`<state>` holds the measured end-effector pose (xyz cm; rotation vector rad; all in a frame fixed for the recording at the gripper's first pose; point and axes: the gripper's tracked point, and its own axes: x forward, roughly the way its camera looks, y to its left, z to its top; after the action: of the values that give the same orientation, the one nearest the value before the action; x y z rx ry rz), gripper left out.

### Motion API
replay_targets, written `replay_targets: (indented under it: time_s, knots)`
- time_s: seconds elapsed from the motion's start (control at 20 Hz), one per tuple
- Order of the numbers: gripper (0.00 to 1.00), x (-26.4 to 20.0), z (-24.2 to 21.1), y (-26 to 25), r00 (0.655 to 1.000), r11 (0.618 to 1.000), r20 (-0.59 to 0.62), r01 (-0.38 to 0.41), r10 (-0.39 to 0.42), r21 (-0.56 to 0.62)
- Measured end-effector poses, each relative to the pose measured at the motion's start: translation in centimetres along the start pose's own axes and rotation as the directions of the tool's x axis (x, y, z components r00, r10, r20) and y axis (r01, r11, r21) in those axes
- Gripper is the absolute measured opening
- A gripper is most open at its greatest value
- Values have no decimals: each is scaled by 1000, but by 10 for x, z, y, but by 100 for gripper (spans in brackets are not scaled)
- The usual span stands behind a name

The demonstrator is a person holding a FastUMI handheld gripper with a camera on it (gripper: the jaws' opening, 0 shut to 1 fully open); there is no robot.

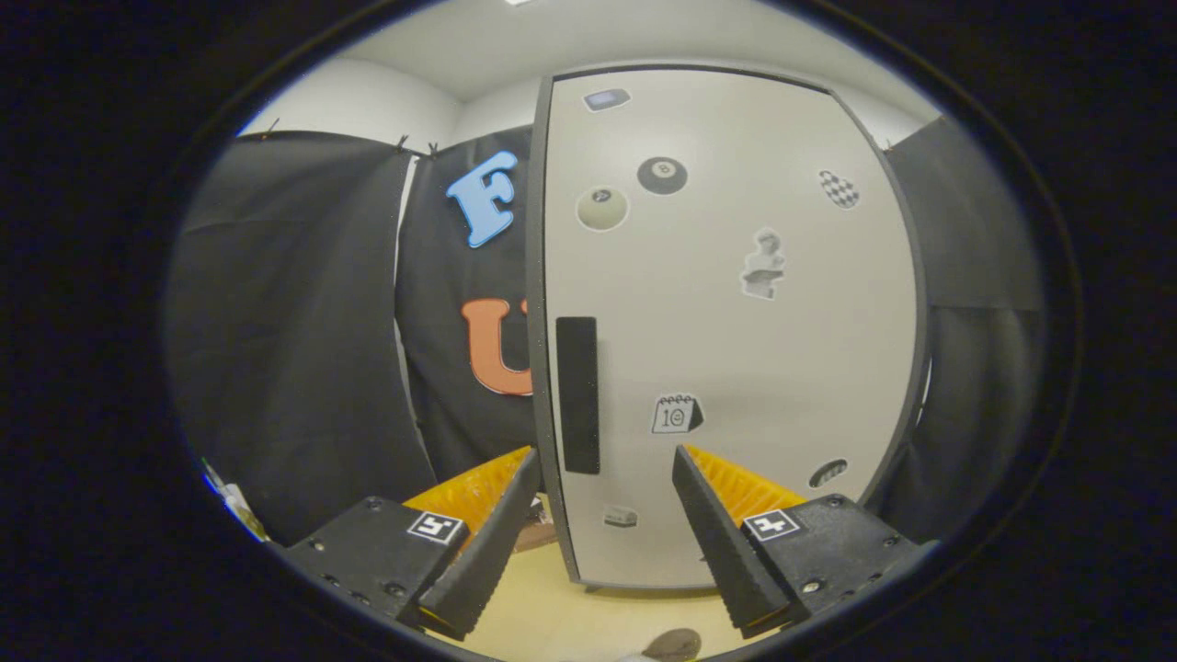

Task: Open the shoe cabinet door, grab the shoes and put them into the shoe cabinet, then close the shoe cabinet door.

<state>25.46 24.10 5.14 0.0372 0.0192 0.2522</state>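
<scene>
**A:** ok so what's the gripper (607, 460) doing here? holding anything?

**B:** nope, nothing in it. The fingers (497, 515) sit wide apart at the bottom of the frame, and the gap between them is just air with the cabinet behind. No contact with anything that I can see.

**A:** and the cabinet?

**B:** the cabinet (736, 322) fills the centre and right of the frame, straight ahead of the fingers and a bit beyond them. Its door (809, 368) is pale, with a dark frame, and looks shut flat. The handle (577, 395) is a dark vertical strip near the door's left edge, centre of the frame, above and between the fingertips, closer to the left one.

**A:** stuff on the door?

**B:** stickers all over. A black ball sticker (662, 175) and a pale ball sticker (602, 209) near the top, a bust sticker (763, 265) right of centre, a calendar sticker (676, 415) just above the right fingertip. A few smaller ones too, can't make those out.

**B:** as for shoes, there's a brownish rounded thing (674, 644) on the pale floor (570, 616) at the very bottom centre, below the fingers. Can't tell if it's a shoe. Black cloth (285, 349) hangs on the left side.
</scene>
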Motion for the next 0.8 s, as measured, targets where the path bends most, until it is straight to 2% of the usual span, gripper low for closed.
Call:
replay_targets:
  time_s: [0.1, 0.25, 0.4, 0.65, 0.7, 0.8]
  knots:
    - [95, 22, 3, 9, 1000, 1000, -8, -6, 6, 17]
    - [86, 52, 9, 11, 1000, 1000, -7, 22, -22, 13]
    - [83, 68, 6, 16, 999, 999, -32, 15, -14, 31]
    - [47, 80, -1, 8, 995, 996, -52, 82, -81, 21]
    - [42, 77, 0, 8, 995, 996, -51, 91, -90, 7]
    - [40, 77, -1, 6, 994, 995, -52, 100, -101, -7]
